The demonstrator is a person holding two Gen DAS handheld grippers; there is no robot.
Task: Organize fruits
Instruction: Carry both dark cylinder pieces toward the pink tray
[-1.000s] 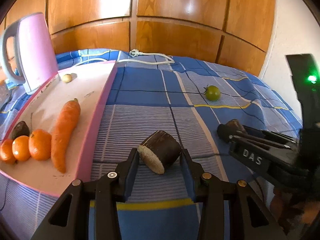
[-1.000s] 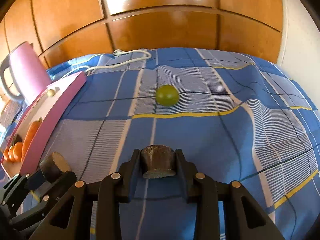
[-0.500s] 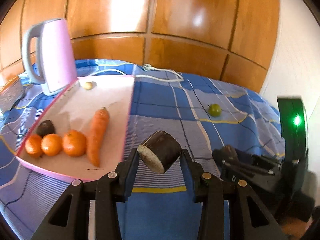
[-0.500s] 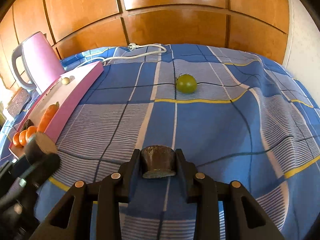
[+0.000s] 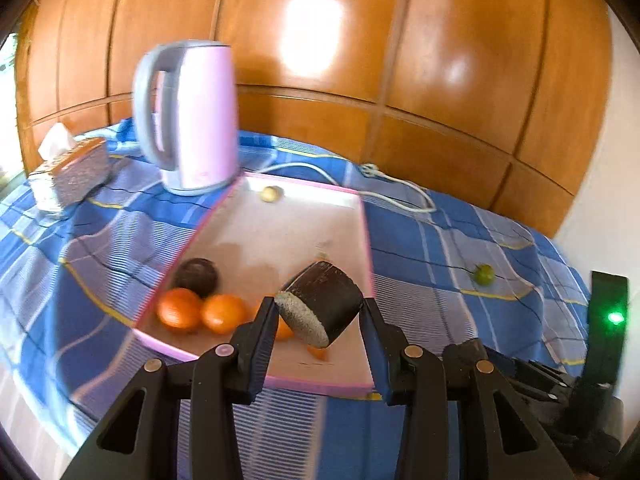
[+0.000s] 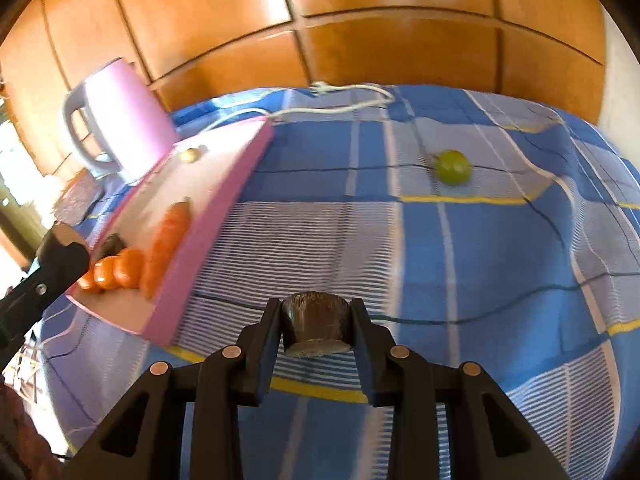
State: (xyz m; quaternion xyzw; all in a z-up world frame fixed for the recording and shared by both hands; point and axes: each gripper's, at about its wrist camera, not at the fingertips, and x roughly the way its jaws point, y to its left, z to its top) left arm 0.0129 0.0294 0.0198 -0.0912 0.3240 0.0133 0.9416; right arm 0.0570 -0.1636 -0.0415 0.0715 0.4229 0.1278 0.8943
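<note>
Clamping a dark cut fruit piece point(image 5: 320, 304) in left claw point(image 5: 318, 320) over pink tray point(image 5: 280, 236); gripping another dark piece point(image 6: 314, 320) in right claw point(image 6: 314, 326) above blue plaid cloth point(image 6: 480, 280), wood panelling point(image 5: 440, 60) behind.

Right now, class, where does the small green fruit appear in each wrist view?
Left wrist view: green fruit far right, on the blue checked cloth.
Right wrist view: green fruit upper centre-right, on the cloth.
Shared landmark: pink kettle behind the pink tray.
</note>
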